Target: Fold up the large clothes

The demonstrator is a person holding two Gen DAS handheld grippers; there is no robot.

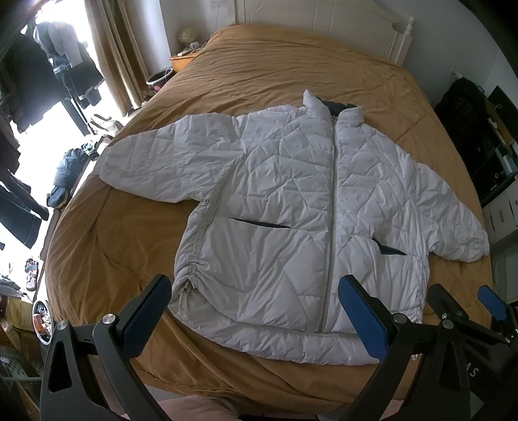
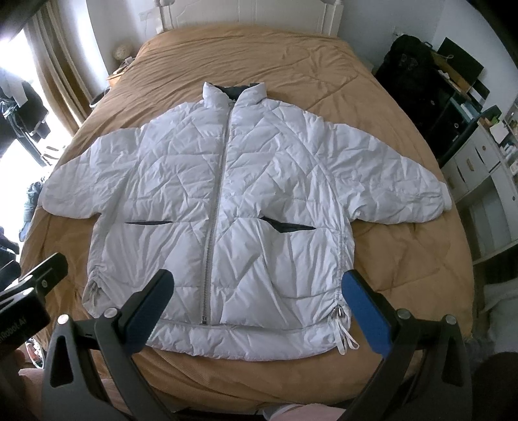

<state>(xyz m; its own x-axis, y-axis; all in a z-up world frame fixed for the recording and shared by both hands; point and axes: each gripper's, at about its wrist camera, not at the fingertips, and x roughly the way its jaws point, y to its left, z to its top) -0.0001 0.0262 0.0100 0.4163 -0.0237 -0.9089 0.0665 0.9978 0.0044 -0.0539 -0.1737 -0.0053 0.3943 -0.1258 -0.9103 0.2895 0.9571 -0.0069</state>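
Note:
A white quilted puffer jacket (image 1: 275,207) (image 2: 233,194) lies face up and zipped on the brown bedspread (image 1: 291,64) (image 2: 246,55), sleeves spread to both sides, collar toward the headboard. My left gripper (image 1: 255,311) hovers open above the jacket's hem, left of the zip's lower end. My right gripper (image 2: 259,307) hangs open over the hem's right half, near the drawstring toggle (image 2: 340,312). Nothing sits between either pair of blue pads. The right gripper's tips (image 1: 466,304) show at the right edge of the left wrist view.
A white headboard (image 1: 323,22) stands at the far end. Left of the bed are curtains (image 1: 116,48), hanging dark clothes (image 1: 55,64) and floor clutter. At the right stand a black bag (image 2: 408,74) and white drawers (image 2: 479,168). A bedside table (image 1: 184,58) holds small items.

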